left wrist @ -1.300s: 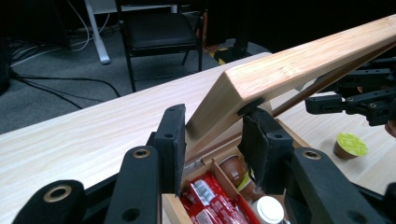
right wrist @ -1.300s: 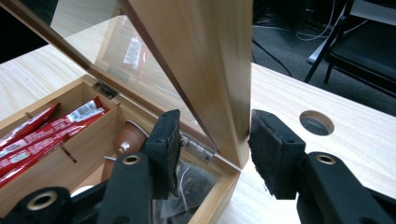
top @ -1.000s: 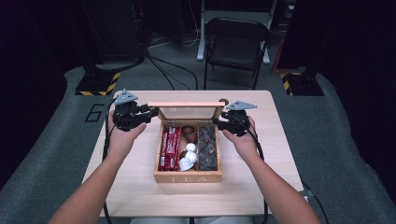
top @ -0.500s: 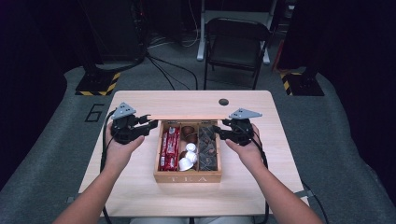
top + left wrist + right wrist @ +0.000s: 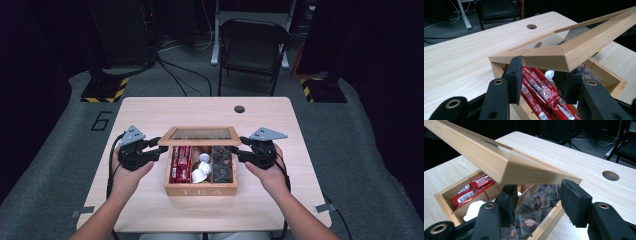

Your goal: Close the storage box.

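Observation:
A wooden tea box [image 5: 201, 190] stands mid-table, and its glass-paned lid [image 5: 200, 135] slopes low over it. My left gripper [image 5: 159, 149] is at the lid's left corner. In the left gripper view the lid [image 5: 586, 40] lies across the tops of the left gripper's [image 5: 540, 68] pads. Its jaws are shut down to a narrow gap and pinch nothing. My right gripper [image 5: 239, 150] is at the lid's right corner. Its jaws have just been opening. The right gripper [image 5: 540, 187] now stands open under the lid [image 5: 486, 157], one jaw inside the box.
The box holds red packets [image 5: 181, 162], white pods [image 5: 200, 167] and dark tea bags [image 5: 534, 215] in three compartments. The table [image 5: 150, 110] has a cable hole [image 5: 239, 109] at the back. A folding chair [image 5: 252, 45] stands behind it.
The lid has swung down from near upright to a low slope over the box. Both hands came toward the near edge with it, and the left one sank.

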The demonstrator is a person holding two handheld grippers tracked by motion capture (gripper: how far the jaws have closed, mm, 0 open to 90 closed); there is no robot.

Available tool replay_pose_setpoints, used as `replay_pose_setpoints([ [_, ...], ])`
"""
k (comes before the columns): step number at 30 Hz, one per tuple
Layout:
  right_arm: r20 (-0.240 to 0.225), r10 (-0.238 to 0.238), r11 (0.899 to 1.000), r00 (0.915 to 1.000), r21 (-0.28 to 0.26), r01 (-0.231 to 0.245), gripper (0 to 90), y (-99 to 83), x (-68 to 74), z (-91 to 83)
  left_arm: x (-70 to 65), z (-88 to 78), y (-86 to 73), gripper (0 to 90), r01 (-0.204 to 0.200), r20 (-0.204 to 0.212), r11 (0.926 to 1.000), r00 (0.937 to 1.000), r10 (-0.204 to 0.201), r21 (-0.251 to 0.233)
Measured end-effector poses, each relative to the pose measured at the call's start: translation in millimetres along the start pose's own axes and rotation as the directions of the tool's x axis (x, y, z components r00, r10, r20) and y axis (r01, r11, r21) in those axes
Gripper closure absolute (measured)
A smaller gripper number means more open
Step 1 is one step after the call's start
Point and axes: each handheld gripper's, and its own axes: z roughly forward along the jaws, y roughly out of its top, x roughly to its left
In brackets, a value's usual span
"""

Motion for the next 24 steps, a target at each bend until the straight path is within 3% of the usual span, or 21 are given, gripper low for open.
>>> replay_pose_setpoints([
  [11,-0.024,-0.028,0.999,0.9993,0.020,0.029,48.0,-18.0,15.8,-11.1,-8.6,-1.0,-24.1,59.5,-0.006,-0.007,1.0000,1.0000,0.006,0.004],
  [19,-0.036,-0.007,1.000,0.9993,0.015,0.008,48.4,-32.0,22.5,-16.1,-13.3,-0.4,-39.9,59.6,-0.025,-0.004,0.9990,0.9997,0.025,0.038],
  [24,-0.029,-0.025,1.000,0.9993,0.016,0.025,48.9,-37.1,26.5,-18.3,-15.3,0.7,-48.6,59.8,-0.030,0.001,0.9979,0.9995,0.030,0.057],
])
